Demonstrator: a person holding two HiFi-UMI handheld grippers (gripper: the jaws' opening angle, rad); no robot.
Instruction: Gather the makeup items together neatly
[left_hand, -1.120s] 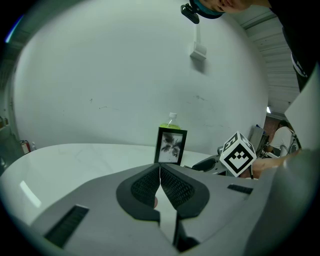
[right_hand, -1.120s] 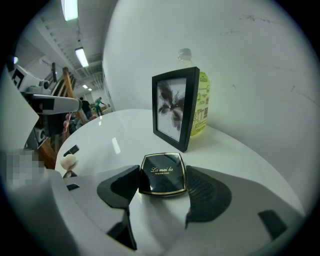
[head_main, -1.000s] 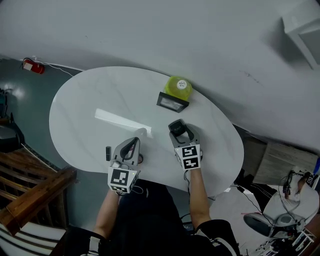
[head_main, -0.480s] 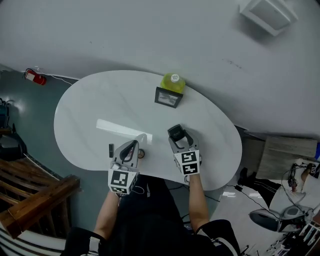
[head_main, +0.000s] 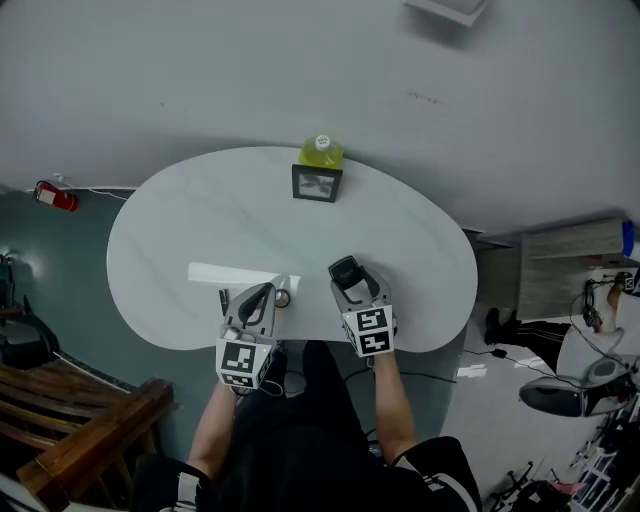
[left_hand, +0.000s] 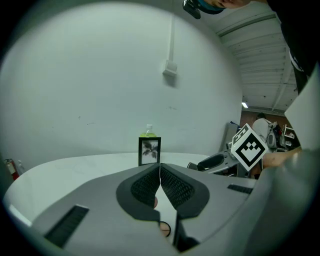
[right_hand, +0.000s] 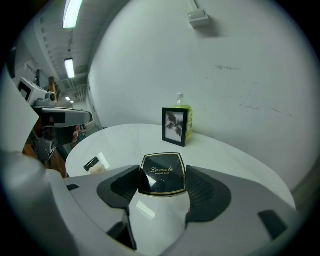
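**Q:** Which item is labelled (a)?

**A:** Powder compact (right_hand: 161, 181): black and square with rounded corners, a gold rim and gold script on the closed lid. It faces lid up at lower centre of the right gripper view, clasped between the jaws of the right gripper (right_hand: 162, 172).

**Q:** And (b), (c)?

**A:** (b) Slim black stick (head_main: 222, 299), lying flat, lower left of centre in the head view. (c) Small round tan piece (head_main: 283, 298), to the right of (b) and apart from it; too small to identify.

Oval white table (head_main: 200, 230) against pale wall (head_main: 200, 80), grey-blue floor (head_main: 60, 260)
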